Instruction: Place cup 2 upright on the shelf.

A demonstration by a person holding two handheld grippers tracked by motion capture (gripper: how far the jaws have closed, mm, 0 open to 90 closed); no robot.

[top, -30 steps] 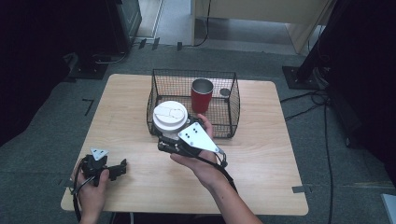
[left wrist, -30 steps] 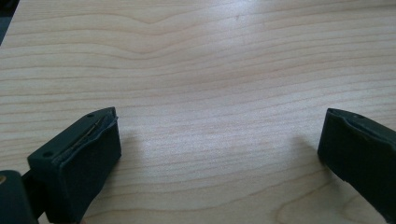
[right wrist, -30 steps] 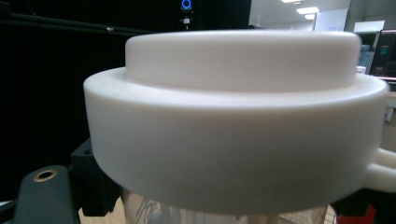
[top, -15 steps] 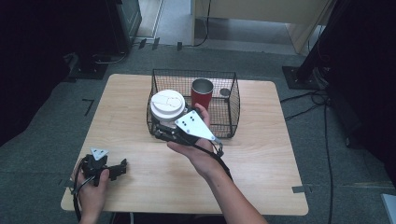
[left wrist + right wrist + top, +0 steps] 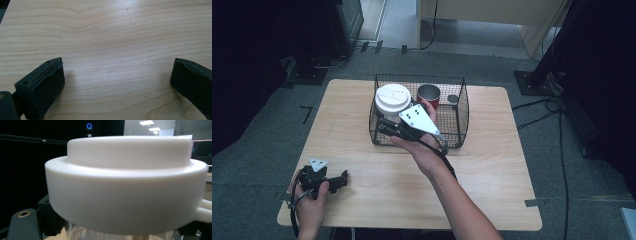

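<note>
My right tongs (image 5: 387, 126) are clamped on the clear cup with the white lid (image 5: 392, 99), gripping its body just below the lid, and I hold it upright over the left end of the wire basket (image 5: 457, 117). The basket stands at the middle of the desk's (image 5: 492, 170) far edge. Inside it, to the right of my cup, a red cup (image 5: 429, 93) stands upright, with a small grey round thing (image 5: 453, 99) beyond it. My left tongs (image 5: 117, 82) rest on the bare wood near the front left corner of the desk, jaws spread wide with nothing between them.
</note>
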